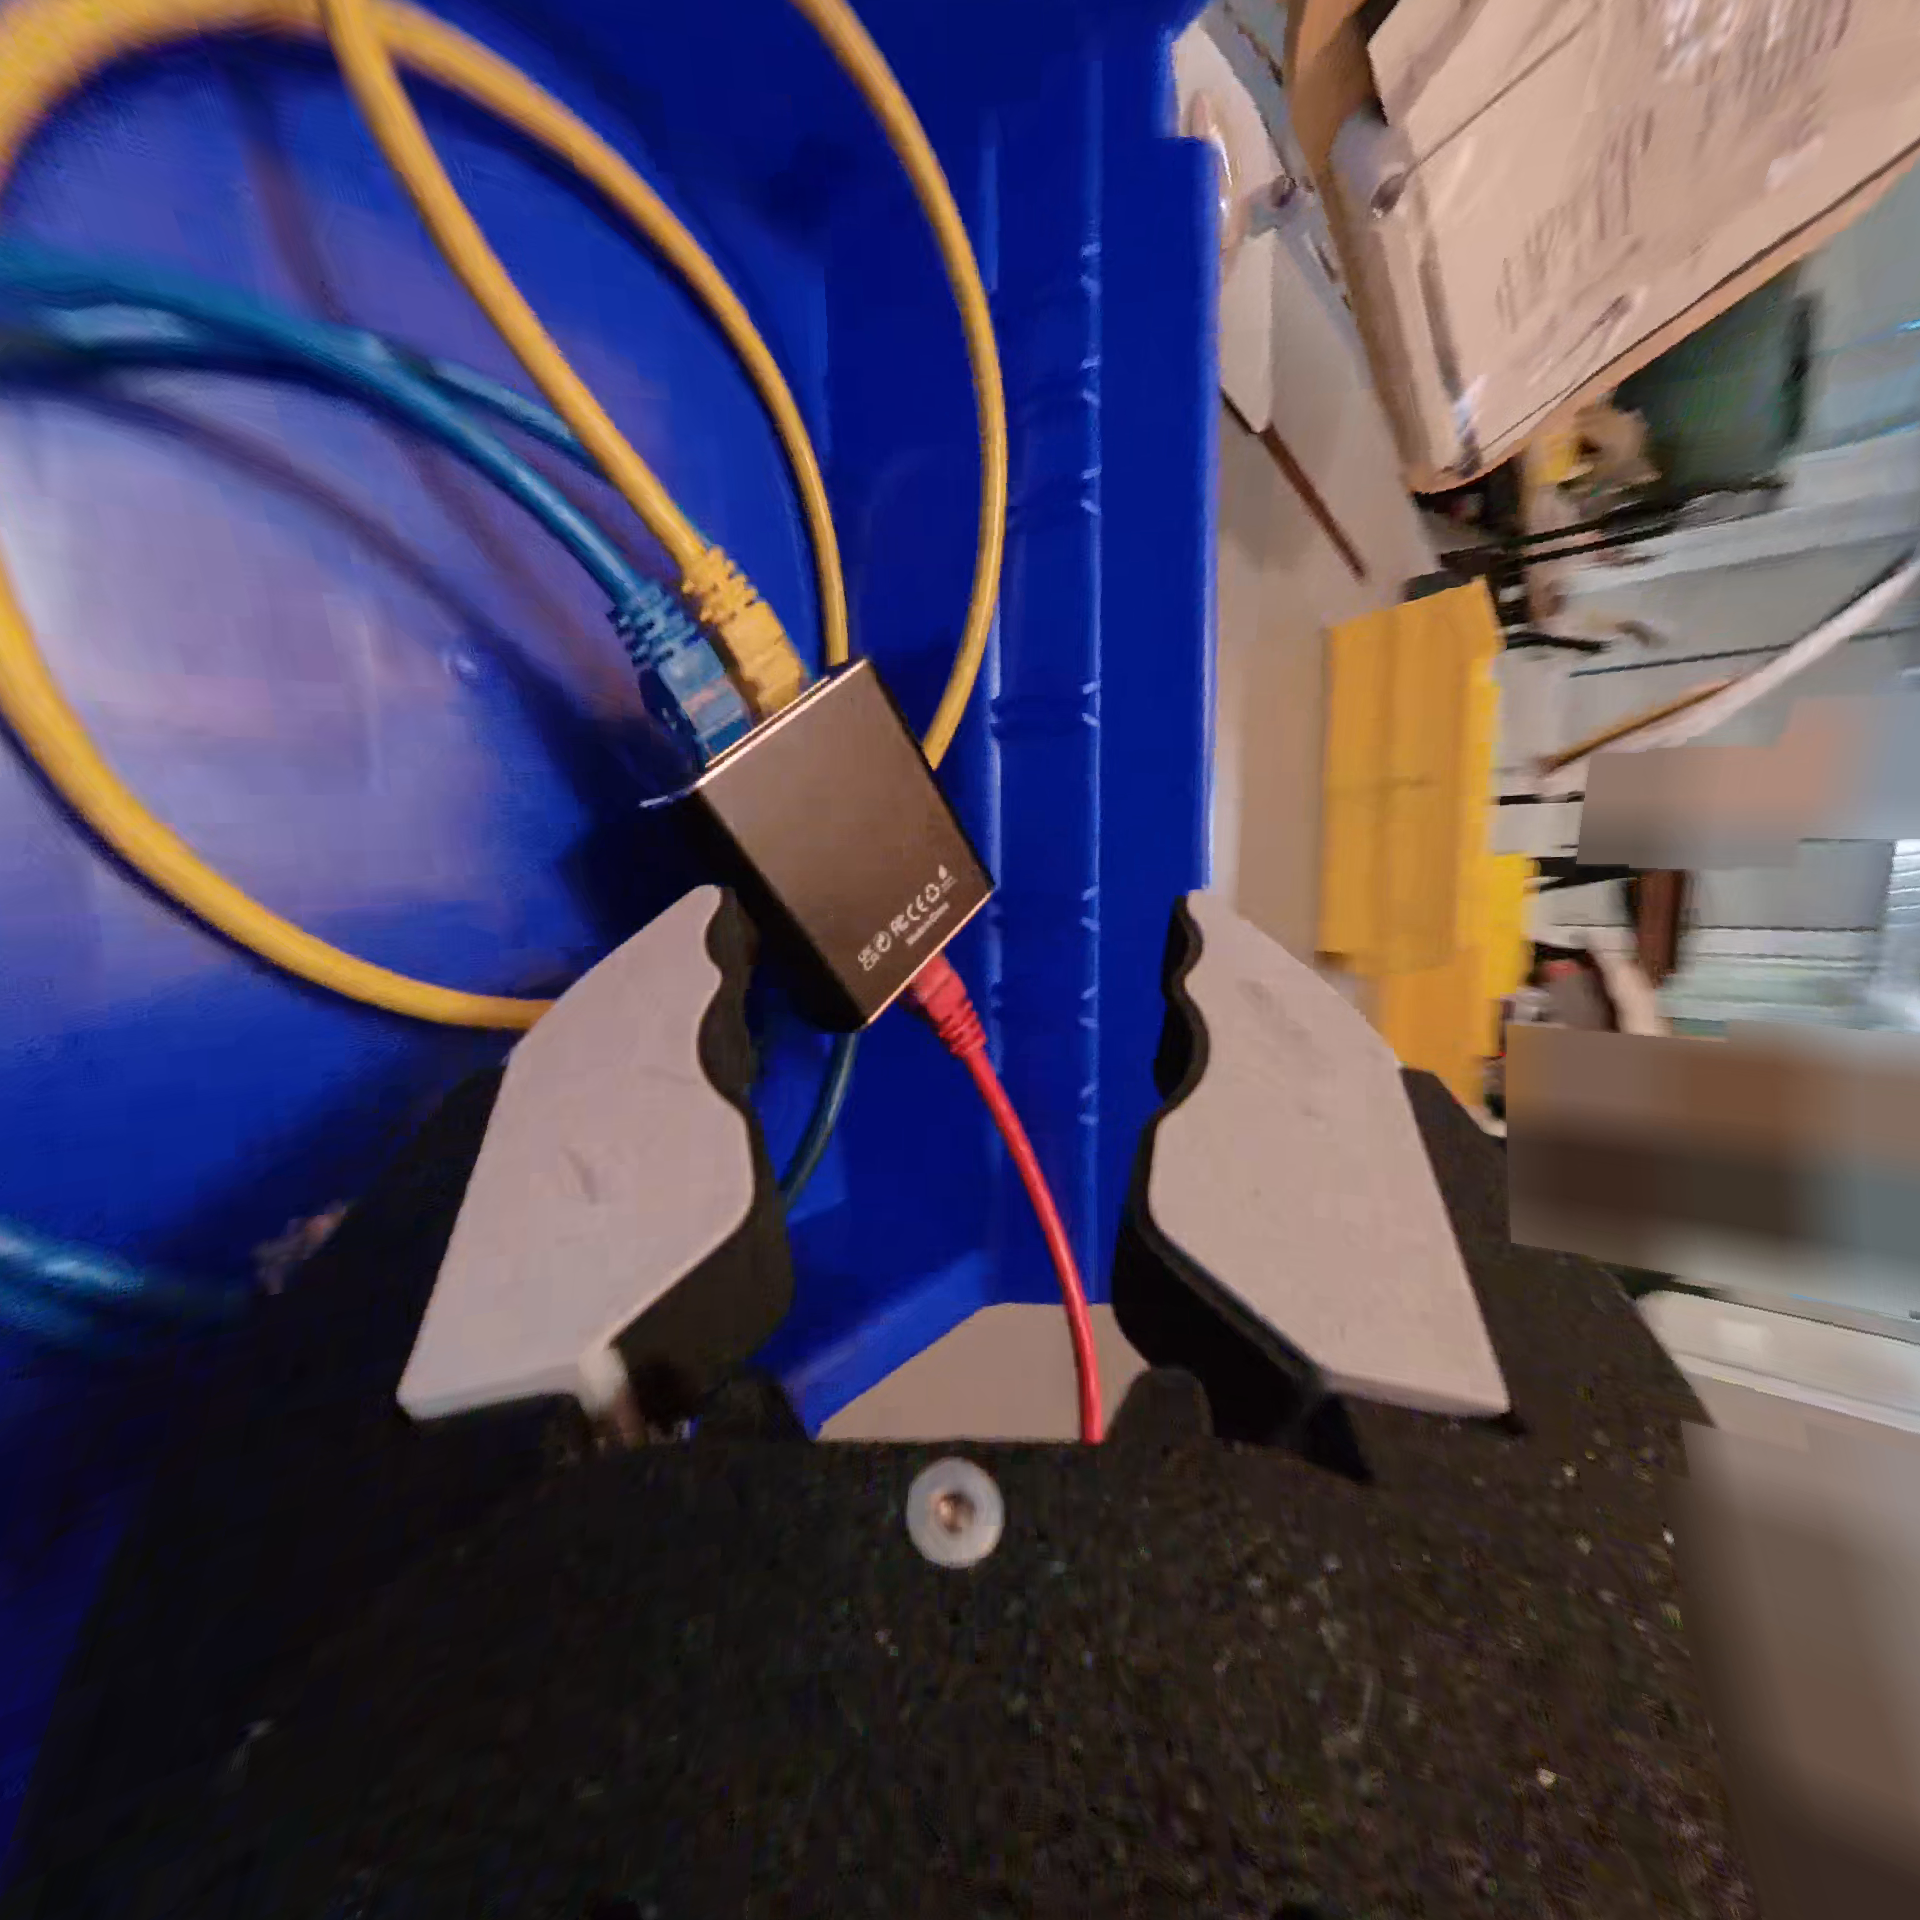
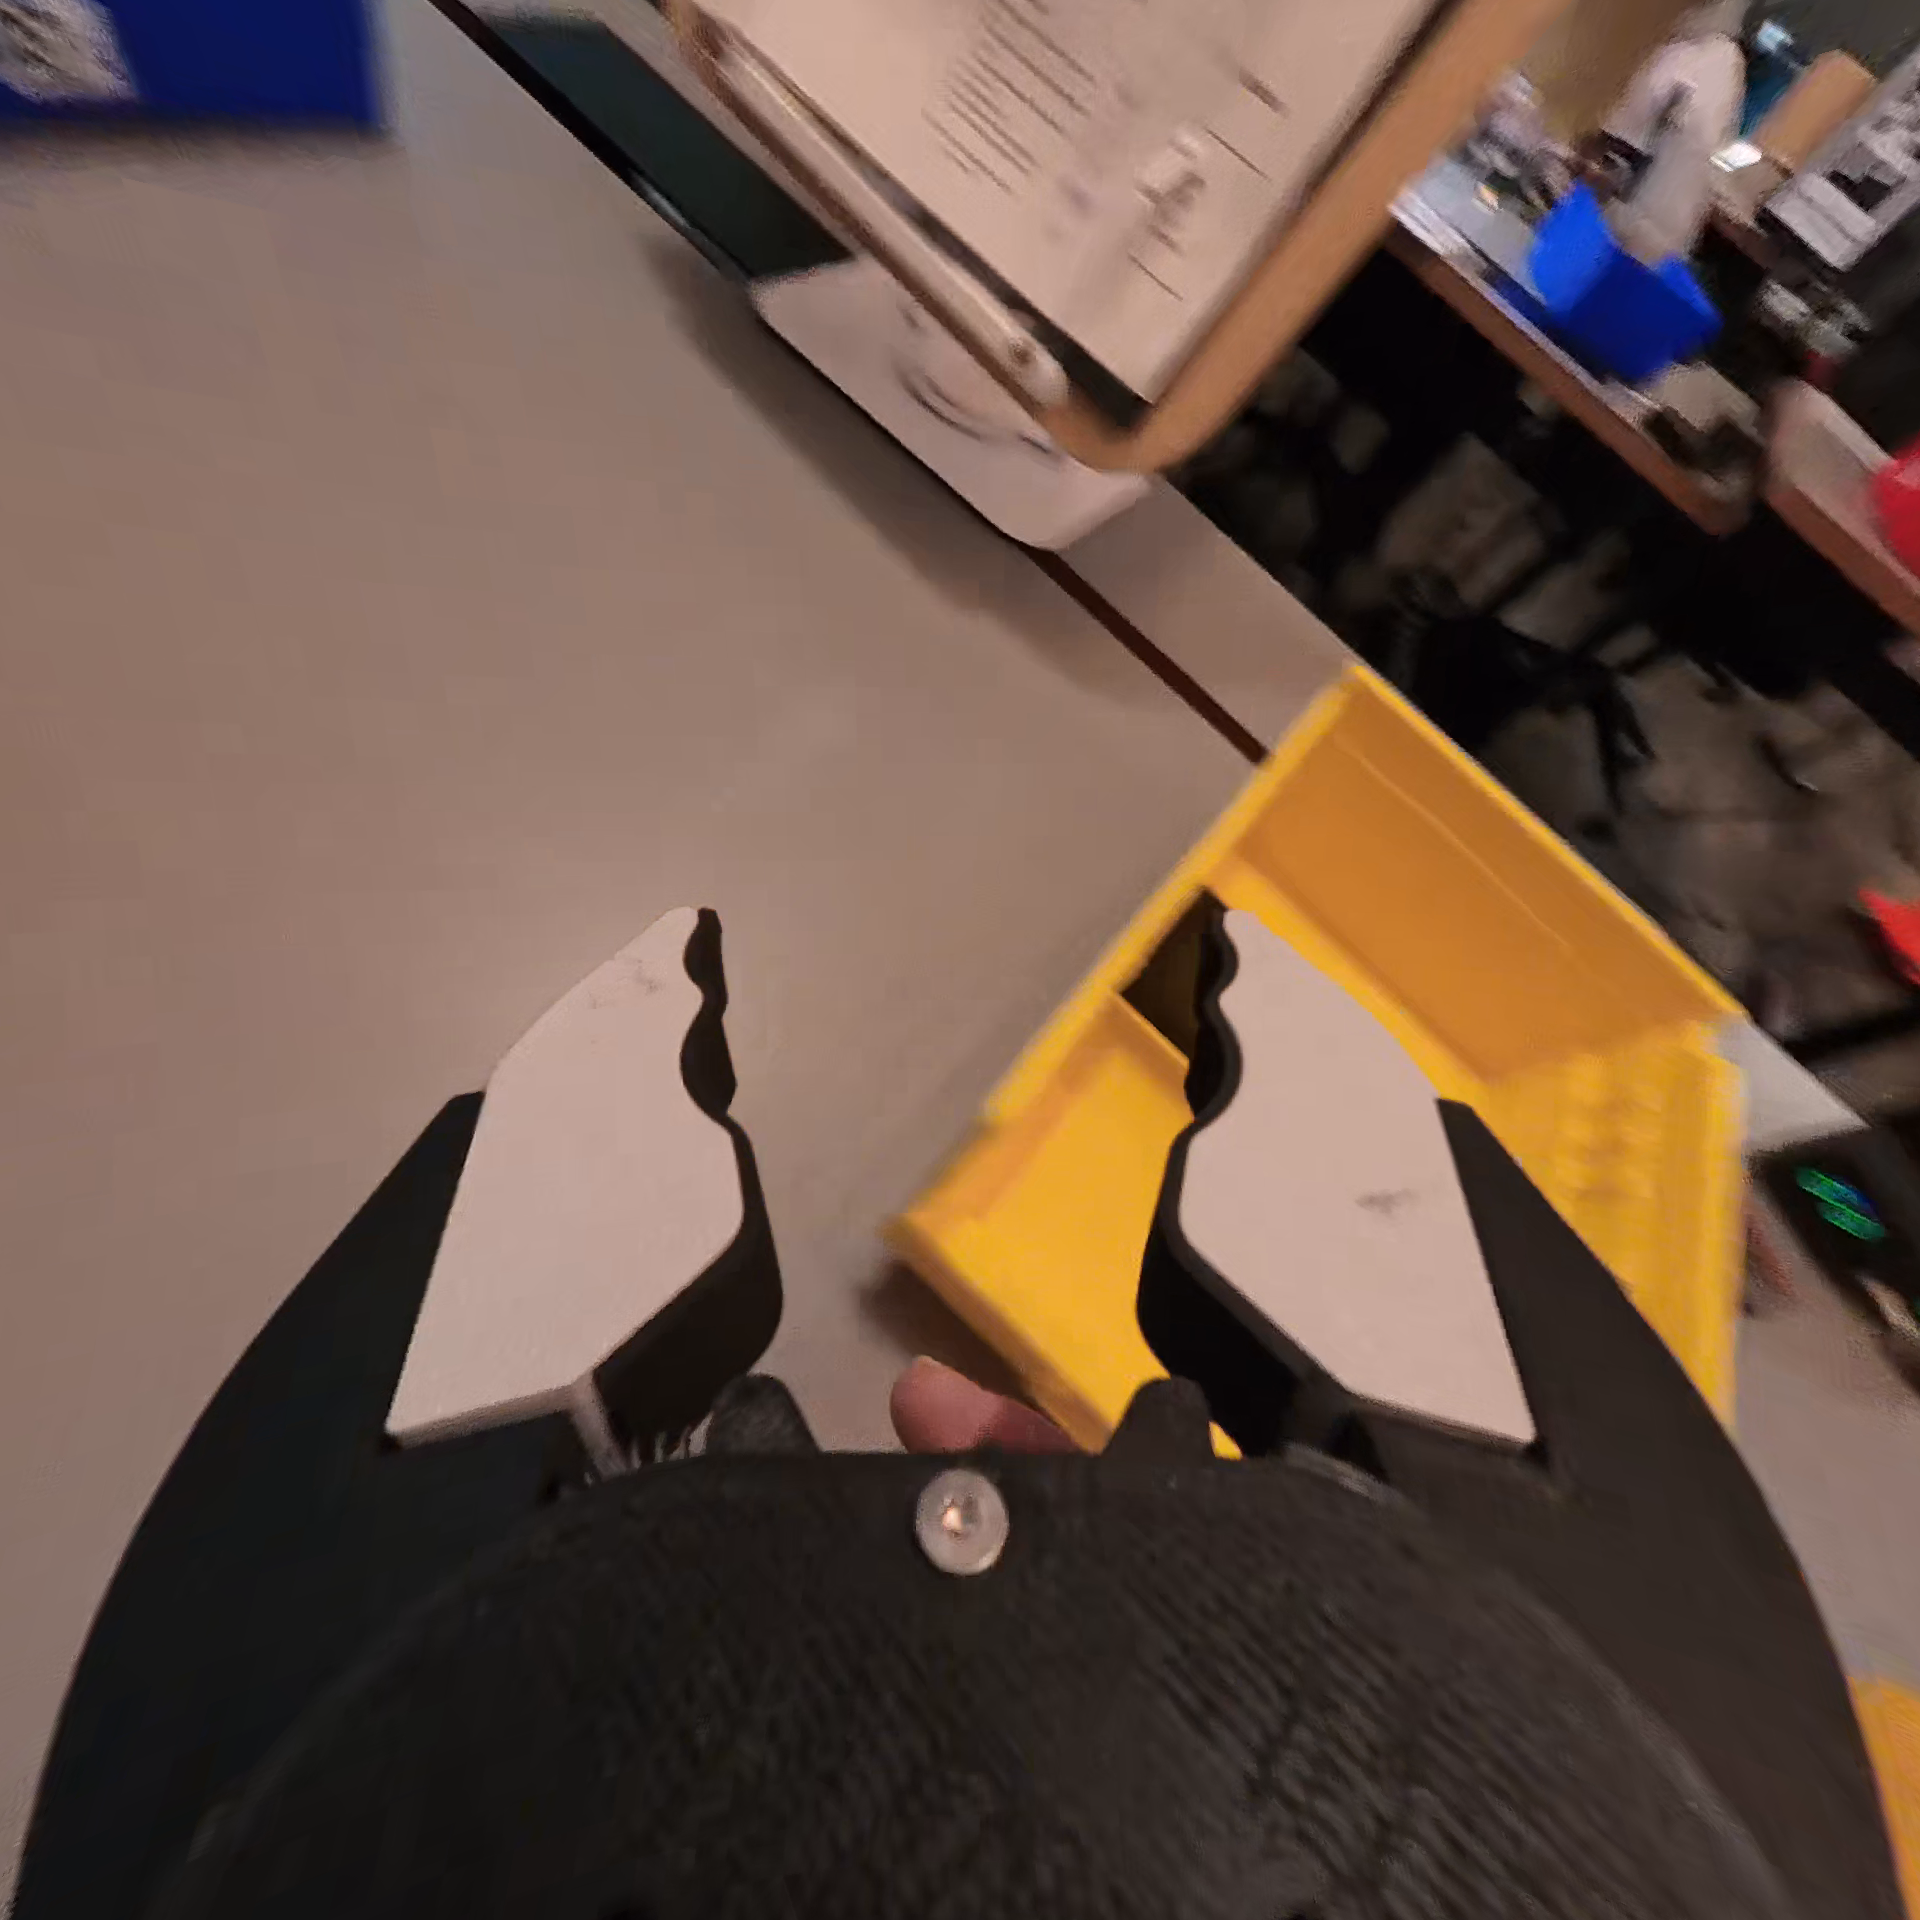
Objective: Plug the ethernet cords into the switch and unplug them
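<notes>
Both the left gripper [image 1: 956,1039] and right gripper [image 2: 961,1039] are spread, empty. The switch [image 1: 842,842], seemingly by the bin's [image 1: 1101,623] wall, could be dragged if cords [image 1: 717,613] are pulled unbraced.

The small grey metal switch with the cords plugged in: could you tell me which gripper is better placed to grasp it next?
Left, probably: the left gripper is open right at the grey metal switch; the right gripper faces only bare table.

Yellow cord [image 1: 966,343], blue cord [image 1: 436,416], red cord [image 1: 1023,1153], grey switch [image 1: 842,831], blue bin [image 1: 1101,623], yellow bin [image 2: 1382,914]
</notes>
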The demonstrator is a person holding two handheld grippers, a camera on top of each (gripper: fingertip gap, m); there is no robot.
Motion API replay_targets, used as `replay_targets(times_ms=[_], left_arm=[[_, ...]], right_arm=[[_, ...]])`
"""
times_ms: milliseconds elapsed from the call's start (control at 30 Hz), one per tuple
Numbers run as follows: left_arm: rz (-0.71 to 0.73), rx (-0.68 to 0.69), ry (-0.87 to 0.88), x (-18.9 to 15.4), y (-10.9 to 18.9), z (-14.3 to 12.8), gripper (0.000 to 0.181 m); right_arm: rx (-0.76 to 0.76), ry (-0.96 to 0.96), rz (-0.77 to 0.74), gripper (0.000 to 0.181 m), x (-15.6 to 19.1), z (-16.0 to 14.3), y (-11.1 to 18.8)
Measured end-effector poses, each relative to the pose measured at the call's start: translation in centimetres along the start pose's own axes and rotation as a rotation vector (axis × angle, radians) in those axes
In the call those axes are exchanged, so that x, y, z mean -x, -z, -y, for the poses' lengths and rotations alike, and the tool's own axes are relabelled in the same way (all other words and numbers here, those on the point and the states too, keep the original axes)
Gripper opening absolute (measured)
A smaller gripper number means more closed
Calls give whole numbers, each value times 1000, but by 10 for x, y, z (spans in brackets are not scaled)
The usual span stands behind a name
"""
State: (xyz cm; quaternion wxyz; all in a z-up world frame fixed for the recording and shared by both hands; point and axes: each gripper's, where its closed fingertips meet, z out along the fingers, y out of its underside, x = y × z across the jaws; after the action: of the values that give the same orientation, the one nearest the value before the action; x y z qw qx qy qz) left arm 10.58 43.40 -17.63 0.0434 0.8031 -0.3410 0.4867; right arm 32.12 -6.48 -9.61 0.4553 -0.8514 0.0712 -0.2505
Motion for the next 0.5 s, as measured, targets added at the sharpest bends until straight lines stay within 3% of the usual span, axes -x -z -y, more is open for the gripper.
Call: replay_targets(times_ms=[100, 233, 300, 367, 500], left_arm=[[12, 60, 110, 15, -10, -3, 73], [25, 73, 174, 17, -23, -2, 71], [28, 96, 181, 18, -31, -4, 73], [16, 87, 195, 22, -35, -5, 55], [-151, -25, 113, 5, -24, 5, 30]], right_arm=[[-84, 3, 122, 86, 46, 13, -10], [-27, 43, 96, 93, 56, 18, -26], [-65, 83, 151, 91, 70, 23, -29], [-78, 87, 164, 89, 74, 27, -31], [-110, 86, 163, 90, 74, 33, -27]])
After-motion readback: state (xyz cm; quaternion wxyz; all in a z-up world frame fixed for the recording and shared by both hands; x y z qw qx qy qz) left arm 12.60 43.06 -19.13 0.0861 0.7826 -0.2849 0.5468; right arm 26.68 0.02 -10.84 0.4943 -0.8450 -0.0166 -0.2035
